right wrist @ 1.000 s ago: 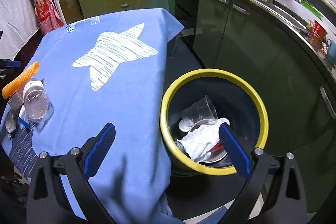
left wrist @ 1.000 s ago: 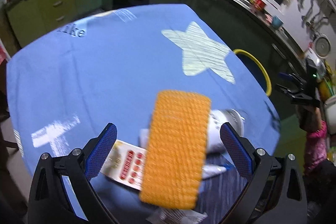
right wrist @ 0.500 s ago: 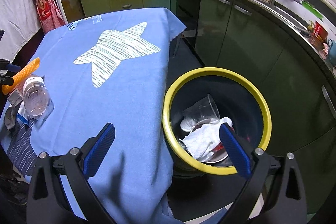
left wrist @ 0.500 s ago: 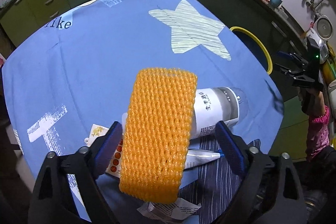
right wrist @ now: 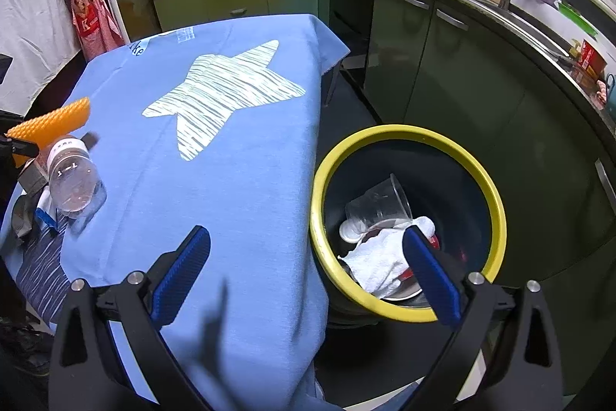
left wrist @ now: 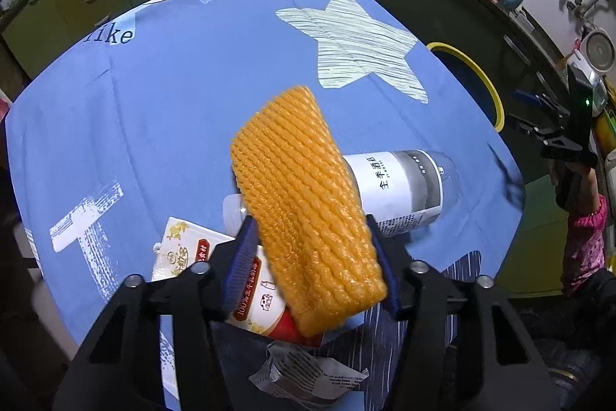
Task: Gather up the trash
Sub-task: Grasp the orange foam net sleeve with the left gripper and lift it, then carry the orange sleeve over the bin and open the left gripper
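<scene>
My left gripper [left wrist: 313,257] is shut on an orange foam net sleeve [left wrist: 304,203] and holds it above the blue tablecloth [left wrist: 173,103]. Under it lie a clear plastic bottle [left wrist: 400,187], a red and white carton [left wrist: 215,276] and a crumpled wrapper [left wrist: 304,376]. In the right wrist view the sleeve [right wrist: 50,126] and bottle [right wrist: 73,176] show at the table's left edge. My right gripper [right wrist: 304,268] is open and empty, above the table edge next to the yellow-rimmed bin [right wrist: 385,133], which holds a plastic cup [right wrist: 379,207] and white tissue [right wrist: 381,260].
The bin's rim [left wrist: 481,79] shows past the table's far right edge in the left wrist view. Green kitchen cabinets [right wrist: 442,72] and a sink counter run behind the bin. A striped dark cloth [right wrist: 38,268] hangs at the table's near left corner.
My left gripper has closed on the orange sleeve and lifted it, tilting it. The right gripper has barely moved.
</scene>
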Demonstrator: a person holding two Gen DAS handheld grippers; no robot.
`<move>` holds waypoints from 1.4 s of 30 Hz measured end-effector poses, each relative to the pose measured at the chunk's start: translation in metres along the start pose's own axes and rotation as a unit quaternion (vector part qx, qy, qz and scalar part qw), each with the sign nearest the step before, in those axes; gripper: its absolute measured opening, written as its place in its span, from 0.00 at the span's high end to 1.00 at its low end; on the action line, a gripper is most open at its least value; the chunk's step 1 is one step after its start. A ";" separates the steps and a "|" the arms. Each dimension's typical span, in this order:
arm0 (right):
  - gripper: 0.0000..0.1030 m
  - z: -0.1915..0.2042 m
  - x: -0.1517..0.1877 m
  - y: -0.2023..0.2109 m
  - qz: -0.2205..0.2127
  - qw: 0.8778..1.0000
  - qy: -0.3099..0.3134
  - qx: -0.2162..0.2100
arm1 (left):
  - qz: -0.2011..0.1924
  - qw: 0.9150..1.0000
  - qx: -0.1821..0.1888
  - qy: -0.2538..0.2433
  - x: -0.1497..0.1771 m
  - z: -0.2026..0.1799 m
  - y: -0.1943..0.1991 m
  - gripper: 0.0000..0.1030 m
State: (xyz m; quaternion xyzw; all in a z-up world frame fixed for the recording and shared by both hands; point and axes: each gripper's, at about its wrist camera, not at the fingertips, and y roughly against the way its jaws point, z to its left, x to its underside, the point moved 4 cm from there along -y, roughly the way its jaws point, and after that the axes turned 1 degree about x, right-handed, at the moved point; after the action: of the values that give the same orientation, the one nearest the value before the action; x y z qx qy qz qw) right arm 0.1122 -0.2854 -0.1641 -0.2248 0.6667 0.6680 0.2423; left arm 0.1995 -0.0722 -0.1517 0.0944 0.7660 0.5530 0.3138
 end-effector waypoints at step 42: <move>0.06 -0.126 0.082 0.075 -0.026 0.985 -0.130 0.107 | 0.052 0.941 0.051 -0.330 -0.194 -0.366 -0.165 0.48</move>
State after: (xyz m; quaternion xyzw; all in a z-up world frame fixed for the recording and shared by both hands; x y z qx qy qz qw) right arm -0.0014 -0.4088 -0.1578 -0.1261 0.6908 0.6100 0.3671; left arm 0.1709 -0.5176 -0.1582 0.3275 0.6408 0.4663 0.5145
